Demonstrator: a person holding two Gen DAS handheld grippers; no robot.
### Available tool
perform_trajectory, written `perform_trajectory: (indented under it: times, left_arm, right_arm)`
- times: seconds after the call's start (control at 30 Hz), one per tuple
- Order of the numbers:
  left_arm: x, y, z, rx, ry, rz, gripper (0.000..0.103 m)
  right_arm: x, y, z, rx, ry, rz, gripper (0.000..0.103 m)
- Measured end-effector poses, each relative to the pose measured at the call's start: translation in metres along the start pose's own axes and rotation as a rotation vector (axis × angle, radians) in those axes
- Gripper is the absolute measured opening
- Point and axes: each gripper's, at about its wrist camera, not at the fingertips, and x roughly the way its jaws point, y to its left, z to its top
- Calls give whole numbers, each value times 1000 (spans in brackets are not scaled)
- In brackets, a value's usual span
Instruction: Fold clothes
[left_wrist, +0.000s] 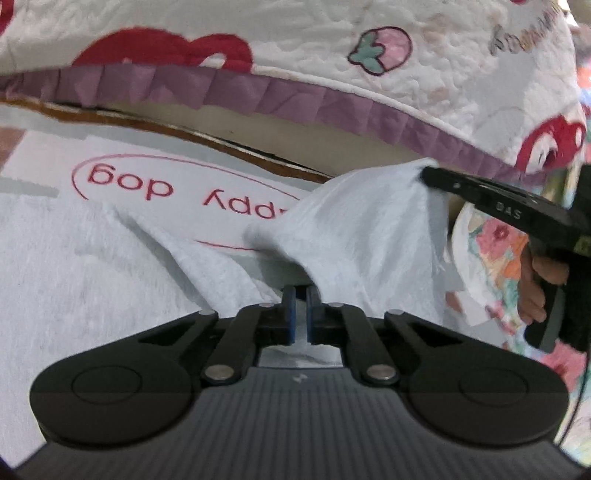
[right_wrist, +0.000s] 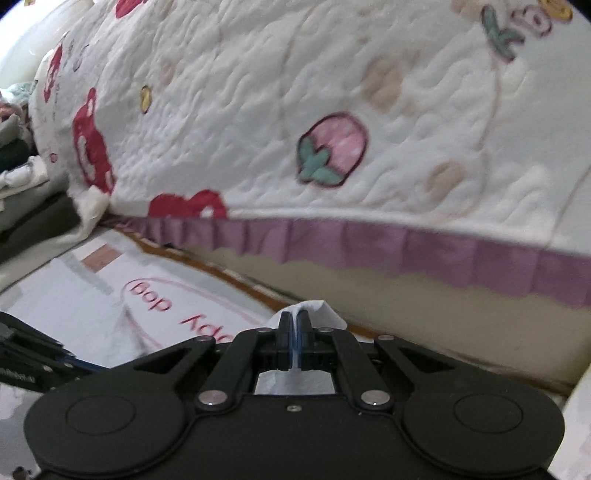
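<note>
A home bedroom: a bed under a white quilt (right_wrist: 258, 110) printed with strawberries and edged in a purple frill (right_wrist: 424, 243), a printed mat (left_wrist: 51, 166) on the floor alongside.

Straight ahead of both grippers the way is blocked by a quilted bedspread (right_wrist: 258, 110) with a purple ruffle (right_wrist: 443, 254) hanging over the beige bed side (right_wrist: 424, 314). Low room lies open across the mat printed "happy dog" (left_wrist: 155, 184), between the bed and the white garment (left_wrist: 74, 277). On the left a pile of folded clothes (right_wrist: 18, 177) closes that end. The right gripper (left_wrist: 424, 171) and the hand (left_wrist: 535, 284) behind it crowd the left gripper's right side.
</note>
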Motion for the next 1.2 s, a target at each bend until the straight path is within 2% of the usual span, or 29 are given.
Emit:
perform_trajectory:
  times: [0.07, 0.13, 0.2, 0.23, 0.3, 0.37, 0.47, 0.5, 0.53, 0.57, 0.63, 0.77, 0.83, 0.9, 0.93, 0.97, 1.07, 1.13, 1.17, 1.2]
  left_arm:
    - [-1, -2, 10, -22, 9, -20, 8]
    - [-6, -8, 16, -3, -10, -26, 12]
    - [-14, -11, 16, -2, -41, -36, 28]
    - [-17, -11, 13, -9, -53, -41, 32]
    - [-17, -11, 4, -2, -46, -38, 35]
    - [-13, -12, -5, 23, -19, -13, 35]
    - [-3, -18, -13, 61, 16, -2, 36]
    - [0, -18, -14, 54, 25, -12, 38]
    - [3, -19, -15, 43, 35, -20, 38]
    - [5, -20, -17, 39, 43, -24, 38]
    - [8, -22, -21, 47, 57, -28, 39]
    - [13, -26, -25, 49, 76, -32, 40]
    - [14, -26, -26, 44, 82, -42, 40]
    - [15, -27, -26, 50, 89, -52, 37]
    - [16, -29, -26, 66, 94, -53, 36]
    - [16, -31, -26, 83, 99, -50, 36]
    - [12, -36, -26, 128, 103, -51, 26]
    - [12, -36, -26, 143, 103, -49, 20]
    - [12, -36, -26, 147, 103, -47, 14]
    - [13, -36, -26, 150, 104, -44, 13]
  right_arm:
    - [-5, -7, 10, -1, -41, -38, 3]
    - [-20, -14, 22, 17, -111, -88, 3]
    - [-44, -21, 22, 69, -181, -102, 3]
    - [-55, -24, 21, 93, -212, -106, 3]
    - [-72, -27, 1, 109, -201, -68, 3]
    - [-80, -25, -32, 114, -102, 0, 4]
    - [-67, -25, -93, 178, 224, 180, 5]
    - [-60, -23, -113, 190, 340, 212, 5]
    - [-56, -19, -130, 190, 429, 213, 10]
    - [-54, -19, -140, 196, 479, 209, 10]
    - [-60, -25, -145, 221, 447, 166, 13]
    - [-70, -55, -121, 396, 297, 155, 47]
    - [-71, -68, -108, 494, 209, 152, 60]
    - [-67, -76, -98, 574, 144, 136, 62]
    - [-62, -75, -94, 574, 126, 102, 63]
    - [-57, -71, -93, 549, 121, 60, 63]
    - [-31, -54, -84, 373, 158, -23, 63]
    - [-9, -44, -75, 246, 225, -21, 62]
    - [-2, -44, -70, 218, 239, -17, 62]
    - [6, -43, -65, 190, 253, -13, 62]
